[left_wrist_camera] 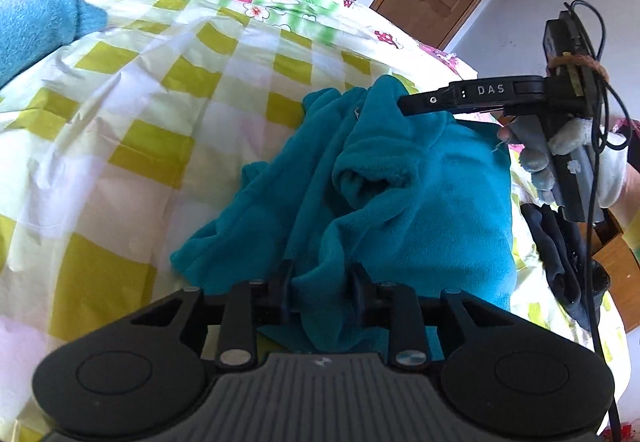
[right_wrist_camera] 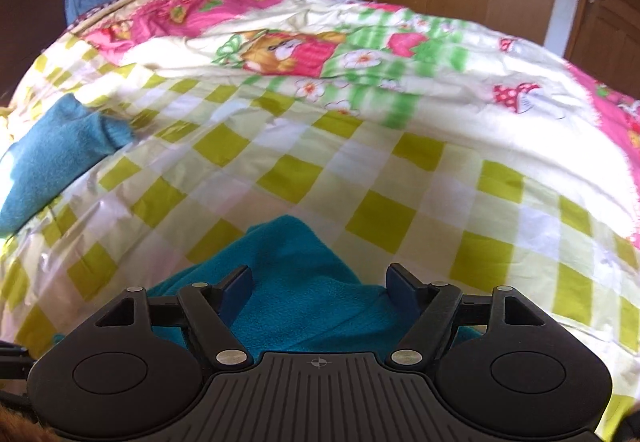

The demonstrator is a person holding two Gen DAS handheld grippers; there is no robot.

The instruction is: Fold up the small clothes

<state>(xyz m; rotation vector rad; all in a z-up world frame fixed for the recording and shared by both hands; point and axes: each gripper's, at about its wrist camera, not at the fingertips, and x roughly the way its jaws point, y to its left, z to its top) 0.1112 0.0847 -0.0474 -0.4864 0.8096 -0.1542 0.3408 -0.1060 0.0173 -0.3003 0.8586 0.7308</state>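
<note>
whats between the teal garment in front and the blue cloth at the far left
Only bare checked bedspread lies between the teal garment and the blue cloth, clearest in the right wrist view.

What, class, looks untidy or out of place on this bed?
The teal fleece garment lies bunched and rumpled on the checked bedcover, one sleeve rolled on top. The left gripper pinches its near edge; the right gripper is open above it.

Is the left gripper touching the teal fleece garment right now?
Touching. In the left wrist view, the left gripper has a fold of the teal fleece garment pinched between its fingers.
</note>
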